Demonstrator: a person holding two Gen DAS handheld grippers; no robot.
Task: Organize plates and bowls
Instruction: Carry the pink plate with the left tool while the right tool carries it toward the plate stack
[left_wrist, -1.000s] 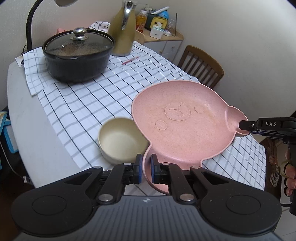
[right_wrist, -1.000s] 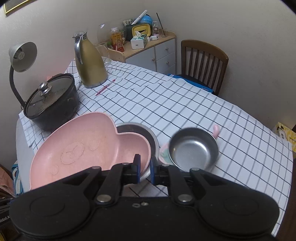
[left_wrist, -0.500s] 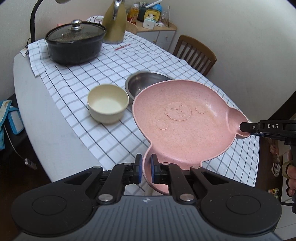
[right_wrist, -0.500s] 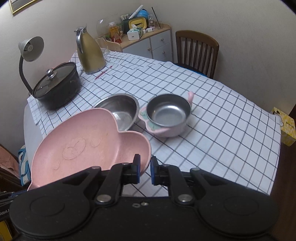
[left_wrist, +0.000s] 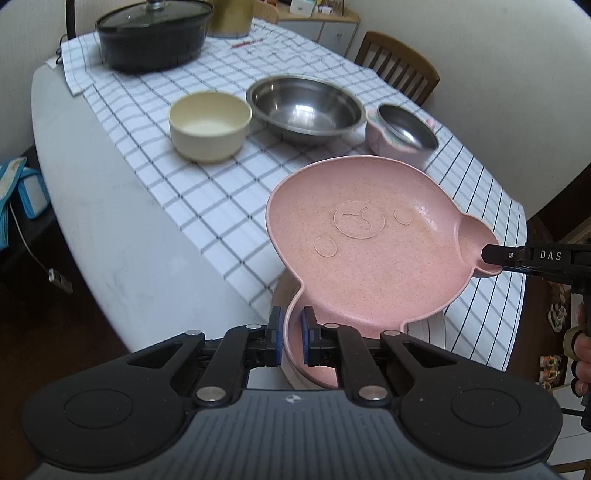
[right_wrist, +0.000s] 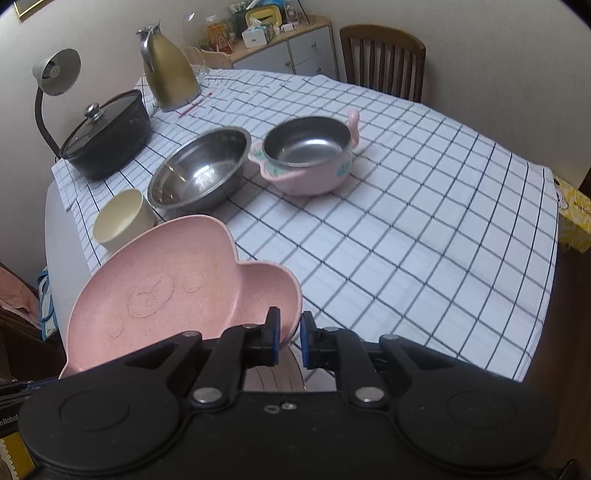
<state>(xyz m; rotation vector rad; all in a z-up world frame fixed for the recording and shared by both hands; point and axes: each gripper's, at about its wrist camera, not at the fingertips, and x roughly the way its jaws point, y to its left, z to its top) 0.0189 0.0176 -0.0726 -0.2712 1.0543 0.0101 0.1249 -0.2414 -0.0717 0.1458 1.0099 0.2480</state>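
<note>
Two grippers share one load: the pink plate (left_wrist: 369, 258), bear-faced and with an ear at each end, is held in the air over the near edge of the table (left_wrist: 110, 229), tilted so its far rim sits higher. The left gripper (left_wrist: 292, 339) points steeply down, its blue pads nearly together and pinching the rim of the near ear. The right gripper (right_wrist: 289, 338) is angled down much the same way, jaws likewise almost closed on the rim of the other ear; in the left view its black finger, marked DAS, reaches in from the right onto that ear. A hand (left_wrist: 580, 354) shows at the far right edge of that view, fingers curled round the right gripper's grip.

Beyond the plate, on the checked cloth (right_wrist: 388, 240), stand a cream bowl (left_wrist: 209, 125), a wide steel bowl (left_wrist: 306, 107) just beside it, and a pink-handled steel bowl (right_wrist: 308, 155) just beside that. Farther back are a lidded black pot (right_wrist: 107, 140) and a gold jug (right_wrist: 168, 74).
</note>
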